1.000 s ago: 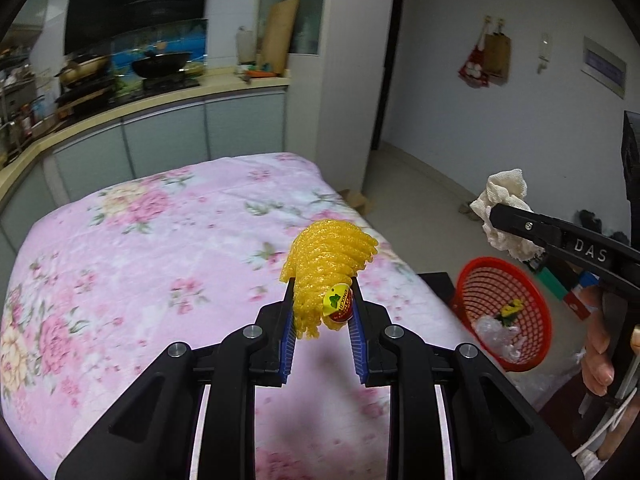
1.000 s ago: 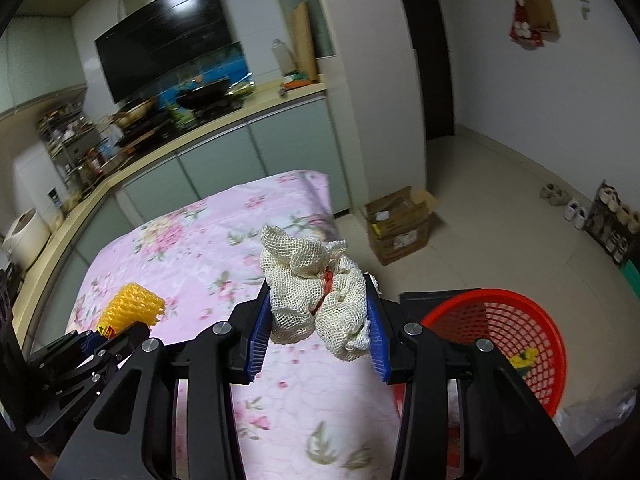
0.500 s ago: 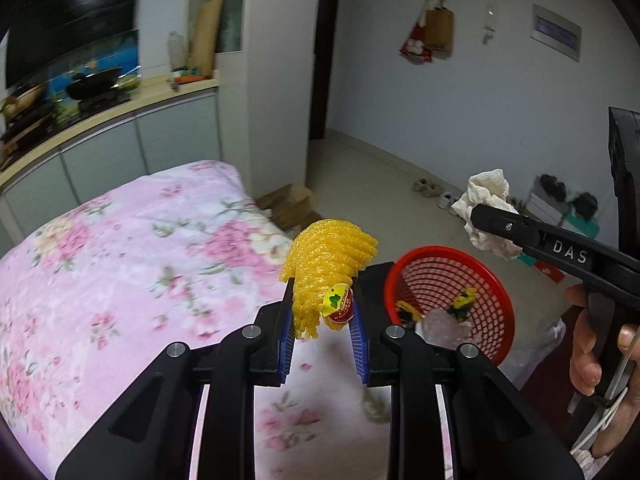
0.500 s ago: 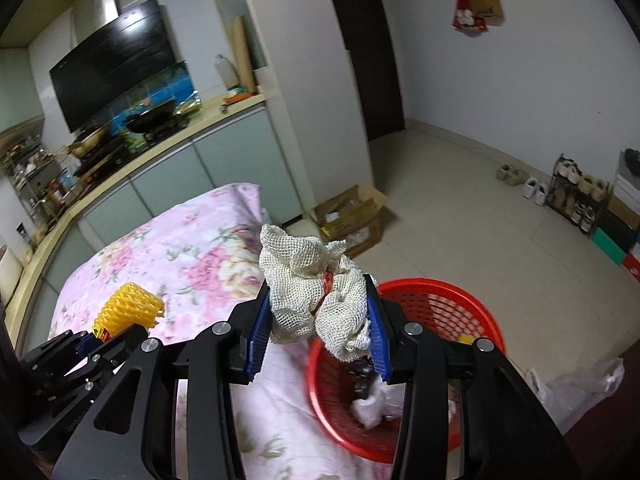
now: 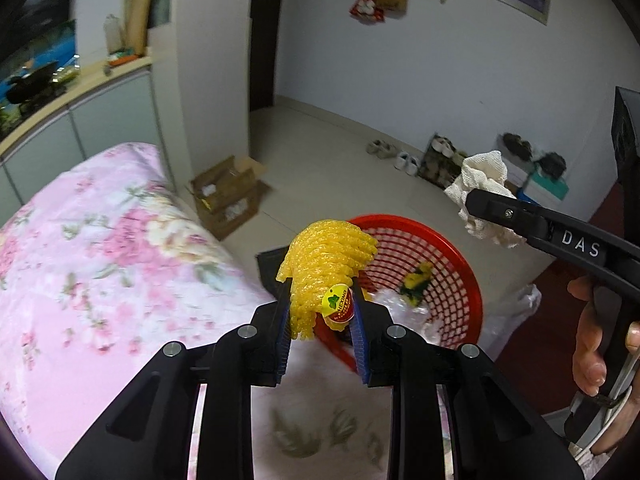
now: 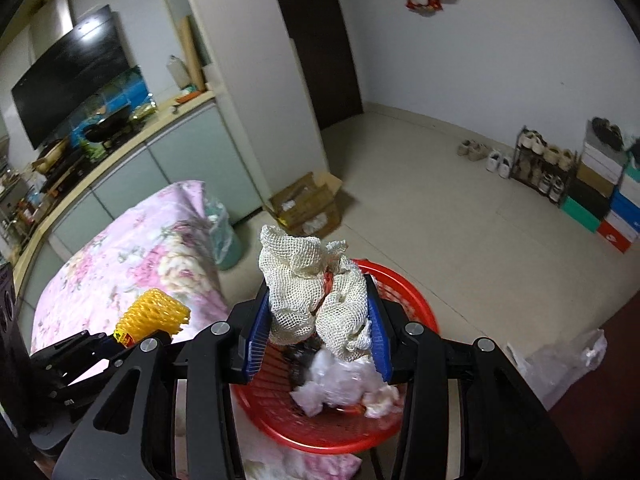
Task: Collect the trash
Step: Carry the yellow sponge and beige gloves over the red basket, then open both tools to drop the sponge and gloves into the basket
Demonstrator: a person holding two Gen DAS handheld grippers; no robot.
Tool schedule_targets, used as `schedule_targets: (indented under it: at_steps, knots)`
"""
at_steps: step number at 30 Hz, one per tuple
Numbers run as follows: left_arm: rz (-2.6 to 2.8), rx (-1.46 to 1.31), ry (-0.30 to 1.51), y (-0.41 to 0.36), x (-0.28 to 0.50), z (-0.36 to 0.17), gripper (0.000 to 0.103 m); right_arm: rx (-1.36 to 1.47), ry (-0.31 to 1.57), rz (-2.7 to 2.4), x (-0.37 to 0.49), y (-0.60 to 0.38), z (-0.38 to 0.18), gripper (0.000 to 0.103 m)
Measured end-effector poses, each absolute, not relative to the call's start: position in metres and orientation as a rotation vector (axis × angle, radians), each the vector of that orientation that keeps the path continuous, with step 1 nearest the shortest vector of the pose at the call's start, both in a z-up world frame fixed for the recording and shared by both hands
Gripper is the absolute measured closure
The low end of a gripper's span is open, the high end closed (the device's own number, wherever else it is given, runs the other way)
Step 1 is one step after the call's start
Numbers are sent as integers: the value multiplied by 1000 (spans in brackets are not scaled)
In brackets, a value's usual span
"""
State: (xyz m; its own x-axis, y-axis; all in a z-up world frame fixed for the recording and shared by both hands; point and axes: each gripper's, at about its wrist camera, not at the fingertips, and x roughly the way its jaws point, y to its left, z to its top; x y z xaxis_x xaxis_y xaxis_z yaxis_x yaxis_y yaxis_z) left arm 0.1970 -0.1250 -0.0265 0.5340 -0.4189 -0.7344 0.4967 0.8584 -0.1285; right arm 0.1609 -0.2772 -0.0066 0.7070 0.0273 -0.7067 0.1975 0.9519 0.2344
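Now that both arms have swung off the floral bed (image 5: 100,248), my right gripper (image 6: 316,330) clamps the white mesh wad (image 6: 316,292) above the red basket (image 6: 416,308); my left gripper (image 5: 320,320) pinches the yellow foam net (image 5: 324,256) short of its rim.

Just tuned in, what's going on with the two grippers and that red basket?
A person is clearing trash with a gripper in each hand. The left gripper is shut on a yellow foam net, held near the red basket at the edge of the pink floral bed. The right gripper is shut on a white mesh net, in front of the basket, which already holds crumpled plastic. Neither piece has been dropped yet.
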Motion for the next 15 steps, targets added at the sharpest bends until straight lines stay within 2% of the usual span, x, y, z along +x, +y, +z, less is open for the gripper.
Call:
schedule_targets:
  at_steps: [11,15]
  knots:
    - [-635,153,944,-175,201,-61,76,362,869,-131,160,-298,-30,60]
    - [-628,173,950,-185,203,-69,65,382,889,-126,163,-302,-37,53]
